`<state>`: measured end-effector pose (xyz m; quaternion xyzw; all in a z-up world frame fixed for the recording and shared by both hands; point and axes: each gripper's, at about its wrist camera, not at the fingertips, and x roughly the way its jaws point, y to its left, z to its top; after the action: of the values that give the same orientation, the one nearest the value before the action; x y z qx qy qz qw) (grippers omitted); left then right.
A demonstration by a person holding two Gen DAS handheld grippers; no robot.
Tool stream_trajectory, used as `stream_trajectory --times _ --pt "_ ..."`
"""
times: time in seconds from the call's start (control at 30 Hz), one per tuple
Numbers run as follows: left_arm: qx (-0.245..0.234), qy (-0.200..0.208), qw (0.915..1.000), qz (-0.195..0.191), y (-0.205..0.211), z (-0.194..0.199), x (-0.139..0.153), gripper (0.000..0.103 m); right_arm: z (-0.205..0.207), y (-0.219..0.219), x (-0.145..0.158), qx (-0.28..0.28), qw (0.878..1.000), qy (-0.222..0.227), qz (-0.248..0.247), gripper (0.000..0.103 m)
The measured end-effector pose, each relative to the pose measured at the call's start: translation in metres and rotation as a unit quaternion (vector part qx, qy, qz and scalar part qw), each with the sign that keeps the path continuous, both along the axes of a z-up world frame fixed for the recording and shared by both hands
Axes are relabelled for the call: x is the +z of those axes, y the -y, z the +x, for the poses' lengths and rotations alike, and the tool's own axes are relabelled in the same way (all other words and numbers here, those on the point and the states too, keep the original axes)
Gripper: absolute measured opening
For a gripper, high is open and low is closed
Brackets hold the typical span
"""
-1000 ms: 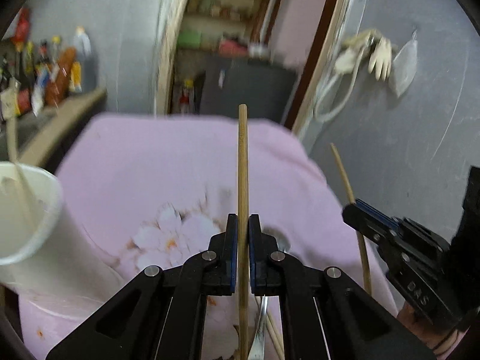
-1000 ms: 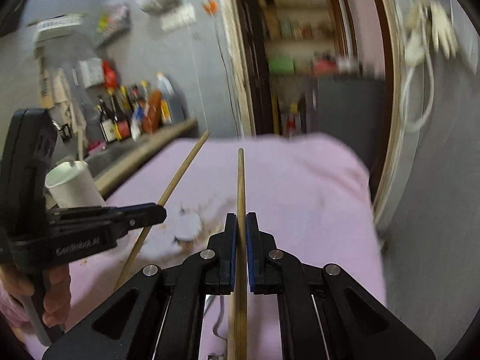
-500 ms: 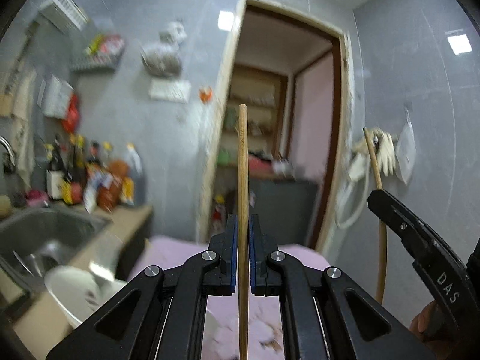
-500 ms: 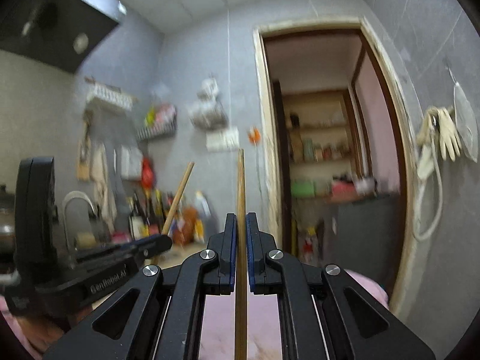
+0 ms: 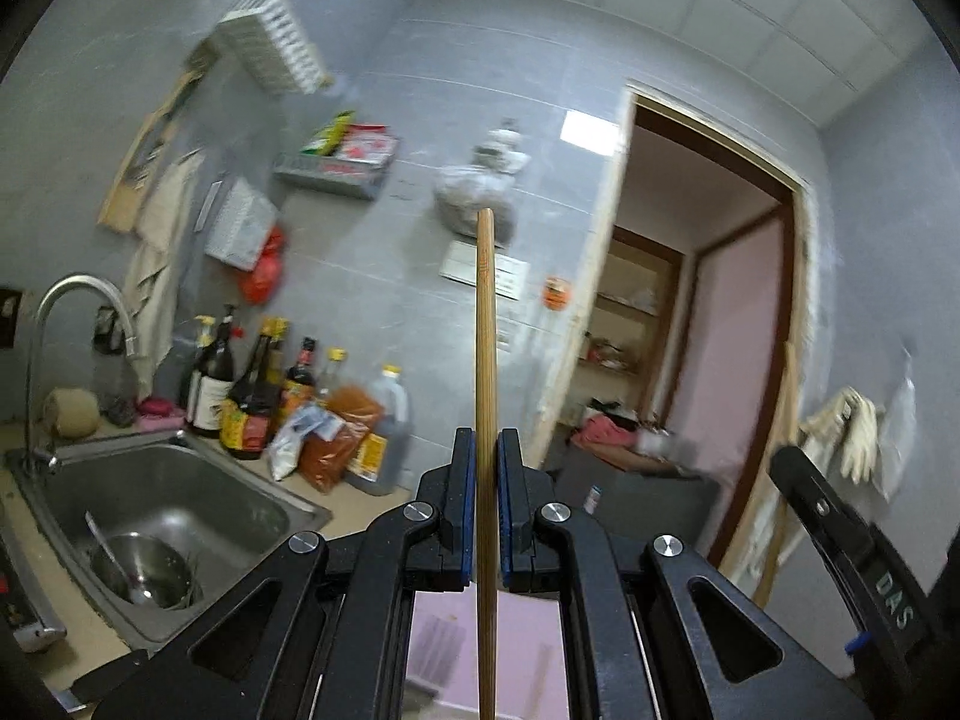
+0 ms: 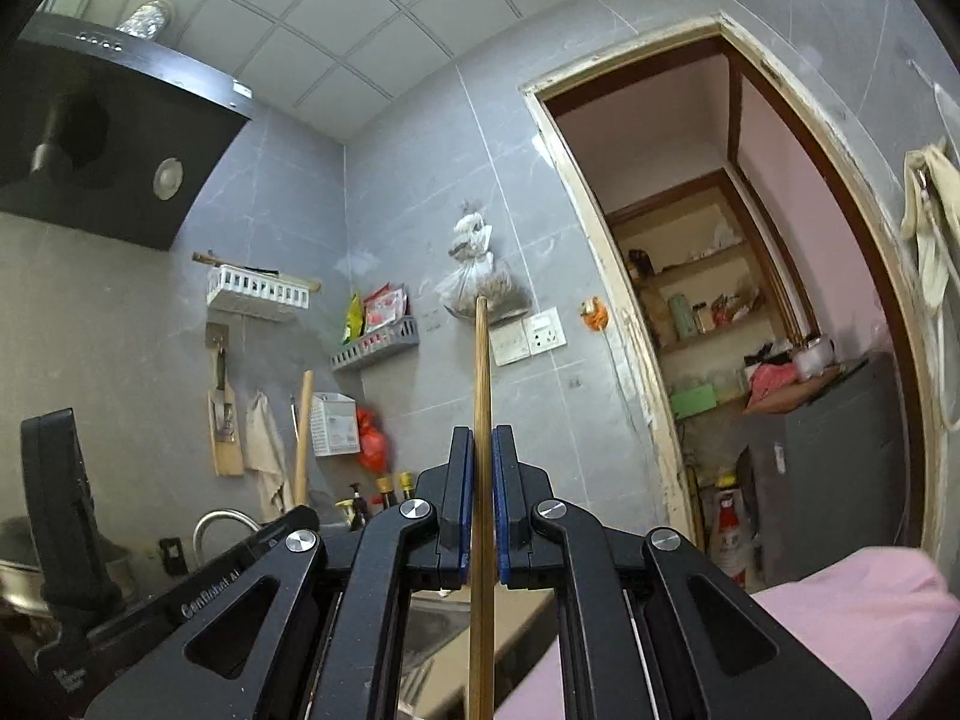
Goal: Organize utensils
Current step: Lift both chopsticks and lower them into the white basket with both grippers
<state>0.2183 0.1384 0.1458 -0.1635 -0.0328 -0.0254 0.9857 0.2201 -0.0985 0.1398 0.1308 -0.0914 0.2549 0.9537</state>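
My left gripper (image 5: 486, 450) is shut on a wooden chopstick (image 5: 485, 330) that stands upright along its fingers. My right gripper (image 6: 482, 450) is shut on a second wooden chopstick (image 6: 480, 372), also upright. Both point up at the kitchen wall. In the left wrist view the right gripper (image 5: 798, 462) shows at the right edge with its chopstick (image 5: 786, 432). In the right wrist view the left gripper (image 6: 300, 519) shows at the lower left with its chopstick (image 6: 304, 438). The white cup is out of view.
A steel sink (image 5: 156, 498) with a faucet (image 5: 66, 312) and a bowl (image 5: 144, 567) lies at left. Sauce bottles (image 5: 258, 396) stand behind it. The pink tablecloth (image 6: 840, 612) shows low down. A doorway (image 6: 750, 300) is at right.
Both grippers have tilted upward with their chopsticks, from facing the pink table and white cup to facing the wall and ceiling. Both stay shut on the chopsticks.
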Motion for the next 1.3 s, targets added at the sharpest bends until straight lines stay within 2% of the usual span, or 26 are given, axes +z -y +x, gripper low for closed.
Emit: stream_trajectory --times 0.13,0.3,0.4,0.6,0.73,1.0,1.3 --pt "0.019 0.004 0.9995 -0.025 -0.022 0.004 -0.017 0.004 0.002 -0.008 -0.007 -0.021 1.000 0.013 -0.001 0.004" --pt "0.051 0.006 0.9983 -0.028 -0.024 0.008 -0.037 0.004 0.007 -0.010 -0.019 -0.047 0.999 0.013 -0.005 0.004" --pt "0.058 -0.002 0.9975 -0.038 -0.024 0.013 -0.045 0.004 0.012 -0.008 -0.025 -0.051 0.999 0.003 -0.008 0.004" --pt "0.071 -0.017 0.9967 -0.034 -0.017 0.017 -0.061 0.004 0.024 -0.007 -0.039 -0.043 0.999 -0.021 -0.022 0.004" --pt "0.069 -0.027 0.9970 -0.025 -0.007 0.017 -0.072 0.004 0.026 -0.008 -0.048 -0.041 0.998 -0.031 -0.033 0.004" --pt "0.065 -0.041 0.9968 0.020 0.016 0.017 -0.089 0.005 0.018 -0.017 -0.066 -0.033 0.996 -0.041 -0.069 0.005" --pt "0.062 -0.085 0.9936 0.042 0.025 0.020 -0.107 0.005 0.014 -0.028 -0.083 -0.011 0.991 -0.077 -0.109 0.005"
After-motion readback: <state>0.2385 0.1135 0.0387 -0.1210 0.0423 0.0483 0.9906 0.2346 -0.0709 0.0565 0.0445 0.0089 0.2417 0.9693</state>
